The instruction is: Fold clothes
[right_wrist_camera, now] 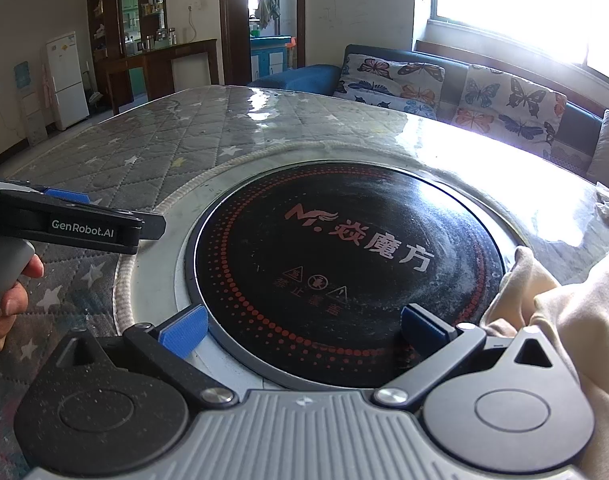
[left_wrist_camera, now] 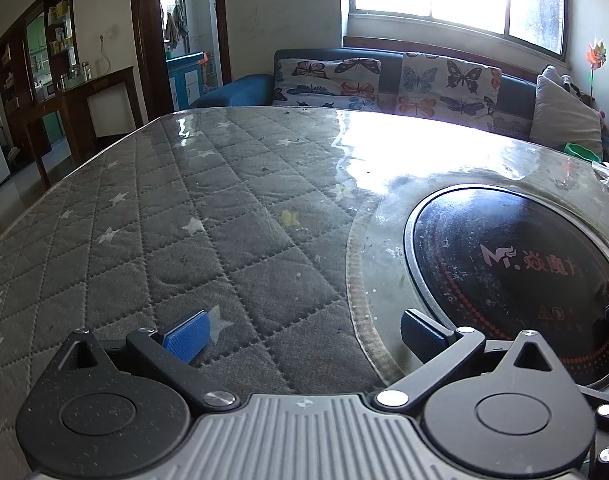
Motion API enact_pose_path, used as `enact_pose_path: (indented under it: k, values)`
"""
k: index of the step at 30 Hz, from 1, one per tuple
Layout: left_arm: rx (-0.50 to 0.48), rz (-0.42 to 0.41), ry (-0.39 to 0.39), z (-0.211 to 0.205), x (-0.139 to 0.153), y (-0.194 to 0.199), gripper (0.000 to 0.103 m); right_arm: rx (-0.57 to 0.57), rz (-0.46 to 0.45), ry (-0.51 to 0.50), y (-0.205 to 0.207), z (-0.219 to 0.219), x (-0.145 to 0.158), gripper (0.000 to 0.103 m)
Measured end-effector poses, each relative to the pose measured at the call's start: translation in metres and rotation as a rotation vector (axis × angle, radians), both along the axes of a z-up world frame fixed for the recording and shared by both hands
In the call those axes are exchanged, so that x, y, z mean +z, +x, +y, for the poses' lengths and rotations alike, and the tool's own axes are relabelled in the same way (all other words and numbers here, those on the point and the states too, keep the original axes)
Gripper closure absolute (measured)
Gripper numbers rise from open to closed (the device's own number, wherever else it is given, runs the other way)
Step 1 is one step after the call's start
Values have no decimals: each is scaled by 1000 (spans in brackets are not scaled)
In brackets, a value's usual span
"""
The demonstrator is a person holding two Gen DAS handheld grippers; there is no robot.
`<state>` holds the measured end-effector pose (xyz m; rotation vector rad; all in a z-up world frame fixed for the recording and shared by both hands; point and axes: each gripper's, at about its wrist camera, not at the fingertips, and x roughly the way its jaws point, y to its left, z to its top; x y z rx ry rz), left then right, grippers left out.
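Observation:
A cream garment [right_wrist_camera: 564, 312] lies bunched at the right edge of the table, partly over the rim of the round black hob, seen only in the right wrist view. My right gripper [right_wrist_camera: 304, 334] is open and empty above the hob, its right finger just left of the garment. My left gripper [left_wrist_camera: 304, 336] is open and empty above the grey quilted table cover [left_wrist_camera: 184, 208]; it also shows from the side in the right wrist view [right_wrist_camera: 104, 224], held in a hand at the left.
A round black induction hob [right_wrist_camera: 344, 272] is set in the table [left_wrist_camera: 504, 272]. A glossy clear sheet covers the top. A sofa with butterfly cushions [left_wrist_camera: 384, 80] stands behind the table. A white fridge [right_wrist_camera: 66, 80] and dark shelves stand at the far left.

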<state>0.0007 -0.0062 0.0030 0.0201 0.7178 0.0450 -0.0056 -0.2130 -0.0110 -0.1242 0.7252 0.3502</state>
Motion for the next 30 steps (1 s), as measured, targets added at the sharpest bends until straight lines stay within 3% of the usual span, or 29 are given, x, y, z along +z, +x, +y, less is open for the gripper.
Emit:
enact_pose_path:
  k: [13, 30]
  values:
    - [-23, 63, -14, -16, 6, -9, 0, -28, 24, 36, -9, -13, 6, 0]
    - [-119, 86, -21, -67, 28, -25, 0, -66, -76, 1, -57, -42, 42, 0]
